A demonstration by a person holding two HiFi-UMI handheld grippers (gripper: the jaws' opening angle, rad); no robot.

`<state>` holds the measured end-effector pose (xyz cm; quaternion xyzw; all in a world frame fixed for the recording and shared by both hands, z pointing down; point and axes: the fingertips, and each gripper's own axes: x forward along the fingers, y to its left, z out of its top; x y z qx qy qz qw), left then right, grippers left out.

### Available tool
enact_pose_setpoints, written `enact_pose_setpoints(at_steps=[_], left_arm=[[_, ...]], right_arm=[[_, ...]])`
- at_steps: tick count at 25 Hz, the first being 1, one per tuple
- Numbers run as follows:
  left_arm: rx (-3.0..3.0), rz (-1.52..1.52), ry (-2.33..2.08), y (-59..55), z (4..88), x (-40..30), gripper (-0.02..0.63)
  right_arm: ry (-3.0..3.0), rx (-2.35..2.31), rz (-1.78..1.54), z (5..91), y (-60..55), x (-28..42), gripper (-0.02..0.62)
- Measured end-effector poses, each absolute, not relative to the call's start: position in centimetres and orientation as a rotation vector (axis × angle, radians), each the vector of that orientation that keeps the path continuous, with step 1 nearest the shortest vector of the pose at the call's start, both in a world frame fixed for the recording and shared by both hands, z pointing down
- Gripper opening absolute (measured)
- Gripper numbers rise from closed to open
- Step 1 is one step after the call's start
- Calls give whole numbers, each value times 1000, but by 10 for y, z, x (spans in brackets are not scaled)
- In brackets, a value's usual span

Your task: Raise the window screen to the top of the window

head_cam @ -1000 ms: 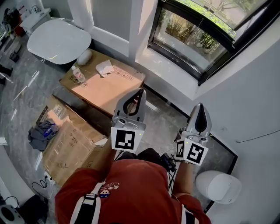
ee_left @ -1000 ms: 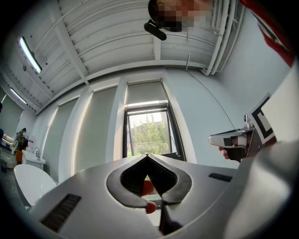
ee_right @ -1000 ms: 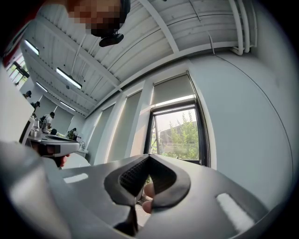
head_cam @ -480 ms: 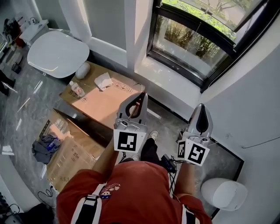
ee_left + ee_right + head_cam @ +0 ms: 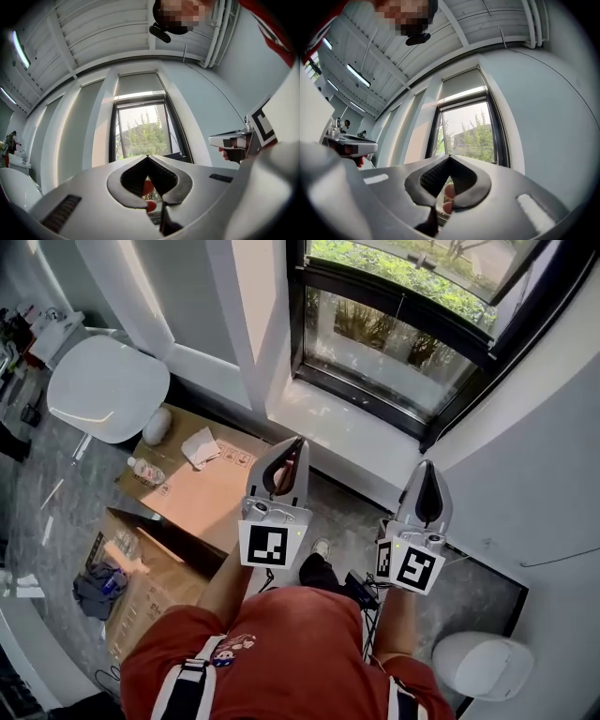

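Note:
The black-framed window (image 5: 394, 334) is ahead of me, above a white sill (image 5: 347, 432). In the gripper views a grey screen (image 5: 138, 84) (image 5: 464, 84) covers only the top part of the window, with trees showing through the glass below it. My left gripper (image 5: 294, 442) (image 5: 148, 157) points toward the window, shut with nothing held. My right gripper (image 5: 427, 467) (image 5: 450, 157) is beside it, also shut and empty. Both are well short of the window and touch nothing.
Cardboard boxes (image 5: 202, 488) lie on the floor at the left, with a water bottle (image 5: 141, 470) and a crumpled cloth (image 5: 200, 448) on one. A white round seat (image 5: 108, 390) stands further left. A white bin (image 5: 478, 662) sits by the right wall.
The person has walked toward the window, carrying both grippers forward. The window and sill now sit closer and larger, and the boxes have slid back to the left.

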<state>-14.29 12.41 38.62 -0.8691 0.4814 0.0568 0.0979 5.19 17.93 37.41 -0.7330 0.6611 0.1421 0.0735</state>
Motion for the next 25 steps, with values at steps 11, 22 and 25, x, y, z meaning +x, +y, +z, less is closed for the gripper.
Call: enact_pose_setpoints(at_steps=[11, 22, 25], left_arm=[[-2558, 152, 1406, 52, 379, -62, 5], [-2576, 145, 1392, 4, 387, -31, 5], [-2584, 148, 1381, -11, 390, -23, 5]], right_arm=[[1947, -2217, 417, 379, 112, 129, 11], [1967, -2231, 409, 389, 72, 160, 11], [1969, -2240, 417, 391, 60, 165, 10]])
